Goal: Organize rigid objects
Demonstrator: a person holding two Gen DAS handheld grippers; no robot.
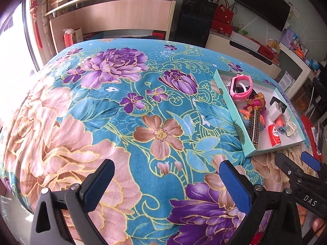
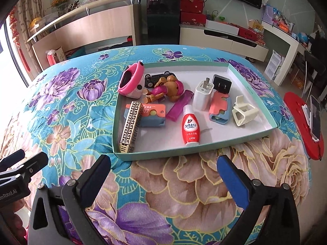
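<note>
A shallow teal tray (image 2: 265, 131) lies on the floral blanket and holds several small items: a pink watch (image 2: 130, 81), a toy dog (image 2: 167, 89), a gold-patterned box (image 2: 130, 126), a red and white bottle (image 2: 191, 128), a white charger (image 2: 203, 96), a black plug (image 2: 221, 84), a purple lighter (image 2: 179, 108) and a cream clip (image 2: 244, 113). My right gripper (image 2: 163, 173) hovers open and empty just in front of the tray's near edge. My left gripper (image 1: 166, 177) is open and empty over bare blanket, left of the tray (image 1: 249, 153).
A red stand with a phone (image 2: 314, 120) sits right of the tray. The floral blanket (image 1: 114, 106) covers the whole surface. Behind it stand a wooden counter (image 2: 98, 26), a black cabinet (image 2: 163, 18) and a low white unit (image 2: 224, 38).
</note>
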